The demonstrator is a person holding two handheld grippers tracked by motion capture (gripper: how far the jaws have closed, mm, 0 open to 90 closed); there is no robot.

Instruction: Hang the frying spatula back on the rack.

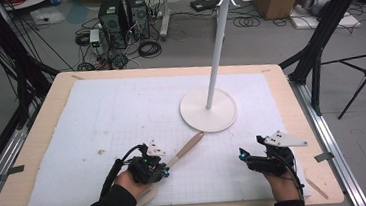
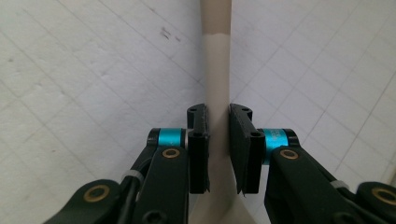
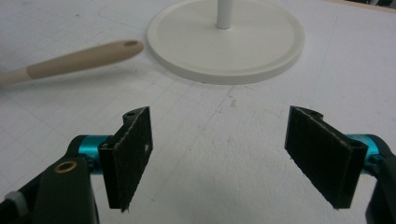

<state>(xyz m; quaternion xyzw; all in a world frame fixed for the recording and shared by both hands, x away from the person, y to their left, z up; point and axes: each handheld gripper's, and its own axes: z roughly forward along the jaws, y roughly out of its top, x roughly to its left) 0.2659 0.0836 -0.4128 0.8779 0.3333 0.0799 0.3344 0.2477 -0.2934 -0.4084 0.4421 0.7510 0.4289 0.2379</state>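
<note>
Left gripper view shows the left tongs (image 2: 218, 140) pinching the spatula handle (image 2: 217, 70), right tongs (image 3: 233, 158) spread; lift level, perhaps toward the stand (image 1: 208, 108).

Both forearms, in dark sleeves, come in over the near table edge. Left gripper (image 1: 166, 170) sits low near the surface, pointing forward and right, jaws clamped together on something narrow. Right gripper (image 3: 219, 156) rests low, well apart from the left, aimed forward, jaws spread wide with nothing between them.
</note>
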